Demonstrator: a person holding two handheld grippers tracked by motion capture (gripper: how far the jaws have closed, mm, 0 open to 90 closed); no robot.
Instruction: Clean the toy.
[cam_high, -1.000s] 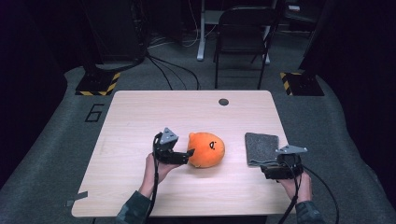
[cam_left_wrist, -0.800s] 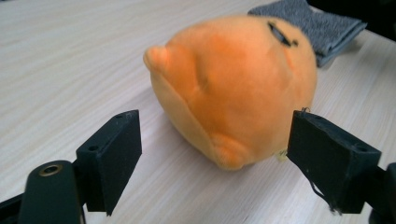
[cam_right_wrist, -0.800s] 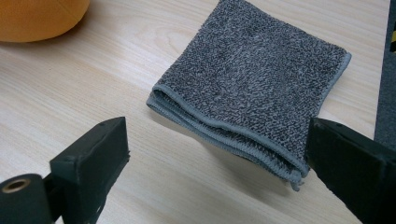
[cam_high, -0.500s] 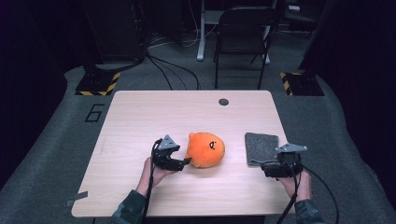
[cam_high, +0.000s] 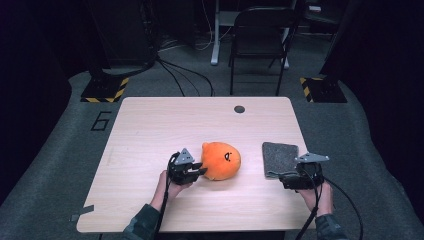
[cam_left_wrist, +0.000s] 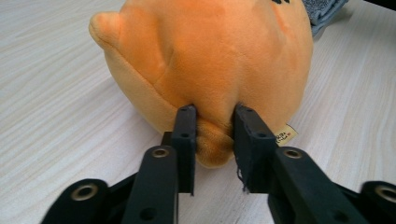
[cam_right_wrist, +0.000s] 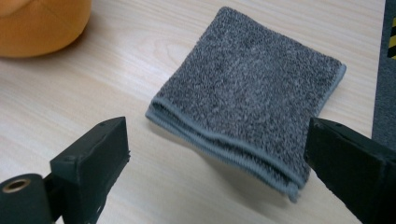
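Observation:
An orange plush toy with a small black face lies on the wooden table, a little in front of its middle. My left gripper is at the toy's left side, low on the tabletop. Its jaws have just been closing, and in the left gripper view the left gripper is shut on a small nub at the base of the plush toy. A folded grey towel lies to the right. My right gripper rests just in front of it, open, and the towel lies beyond the jaws, untouched.
A dark round cable hole sits near the table's far edge. Behind the table stand a folding chair and two yellow-and-black striped floor blocks. Cables trail across the grey floor.
My left gripper has sunk to the tabletop and its jaws have closed onto the toy's nub. The right gripper and the towel have stayed put.

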